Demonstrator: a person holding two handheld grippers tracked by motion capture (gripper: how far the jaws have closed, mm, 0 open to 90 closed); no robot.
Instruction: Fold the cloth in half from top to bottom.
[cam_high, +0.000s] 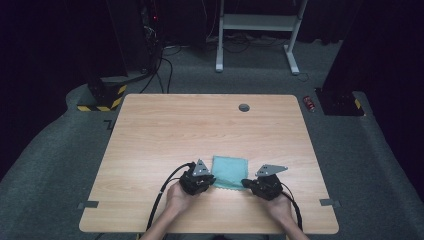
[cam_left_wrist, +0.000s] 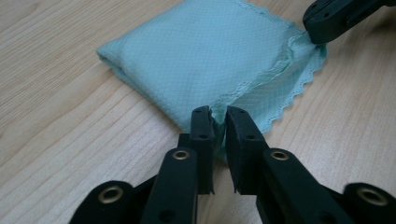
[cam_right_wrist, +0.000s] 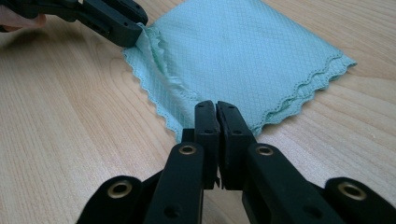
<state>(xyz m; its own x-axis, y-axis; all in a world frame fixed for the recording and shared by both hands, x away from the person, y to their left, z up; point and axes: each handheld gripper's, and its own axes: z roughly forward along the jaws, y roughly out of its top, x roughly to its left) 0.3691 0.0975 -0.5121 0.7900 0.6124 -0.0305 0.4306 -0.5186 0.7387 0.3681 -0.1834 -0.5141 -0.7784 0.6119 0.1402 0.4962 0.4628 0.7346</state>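
Folded pale-teal cloth with scalloped edging (cam_high: 229, 173) lies flat on the light wood-grain worktop (cam_high: 165, 135), near its front edge, between my two hands. My left gripper (cam_left_wrist: 219, 111) has its fingers (cam_left_wrist: 201, 128) nearly together with a cloth corner between them, a thin gap showing, so the hold looks slack; my right gripper (cam_right_wrist: 215, 104) is closed tight on the opposite near corner. Risk as I judge it: a lift now could slip the left corner free, or catch just one layer and let the fold sag open.
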